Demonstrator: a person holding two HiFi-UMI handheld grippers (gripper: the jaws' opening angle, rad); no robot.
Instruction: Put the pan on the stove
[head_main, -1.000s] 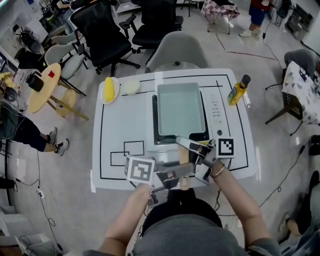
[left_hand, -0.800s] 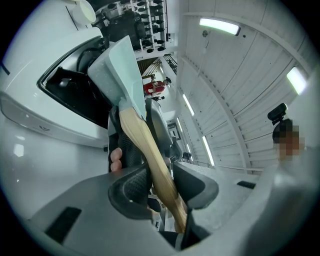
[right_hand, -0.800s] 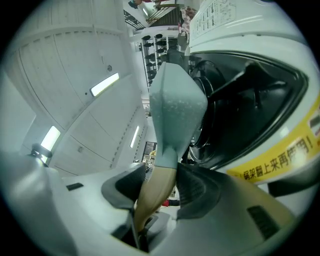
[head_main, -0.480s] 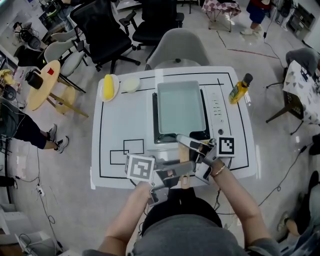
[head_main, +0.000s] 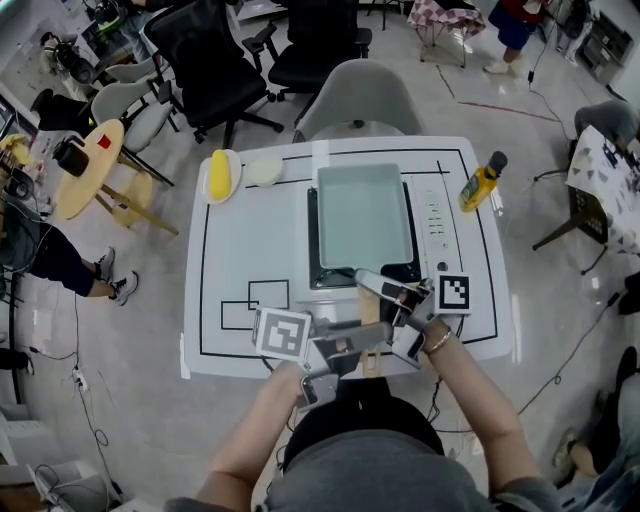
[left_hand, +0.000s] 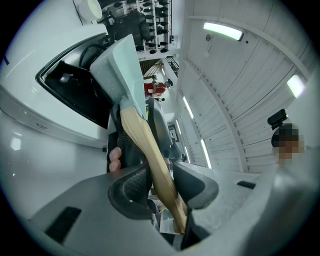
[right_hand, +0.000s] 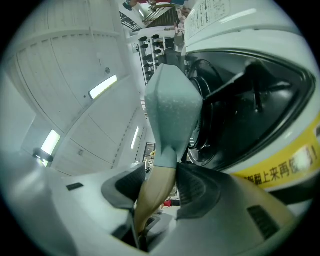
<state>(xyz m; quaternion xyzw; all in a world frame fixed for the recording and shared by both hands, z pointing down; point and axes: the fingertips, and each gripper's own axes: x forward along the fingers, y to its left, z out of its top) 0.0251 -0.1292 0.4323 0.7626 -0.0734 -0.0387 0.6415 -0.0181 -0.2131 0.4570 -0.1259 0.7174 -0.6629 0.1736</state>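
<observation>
The left gripper (left_hand: 155, 186) is clamping the end of the pan's (head_main: 362, 214) wooden handle (left_hand: 144, 150), and the right gripper (right_hand: 164, 188) is clamping it nearer the pan. The pan is sitting over the stove (head_main: 432, 216) on the counter (head_main: 240, 262). It is looking rigid and front-heavy, so the handle is the likely best hold.

The pan (head_main: 362, 215) has a pale mint-green coating, matt and finely speckled where the right gripper view shows it close. Its handle (left_hand: 145, 150) is light wood, smooth with a soft sheen. The stove (head_main: 432, 215) has a glossy white casing that catches reflections, with a black recess under the pan and a glossy yellow label (right_hand: 280, 170). The table (head_main: 235, 260) top is smooth and white, marked with black lines. The left gripper (left_hand: 161, 182) and right gripper (right_hand: 159, 187) have matt grey plastic bodies, and their pads (left_hand: 131, 189) are dark and finely ribbed. The bottle (head_main: 476, 185) looks like glossy yellow plastic.
</observation>
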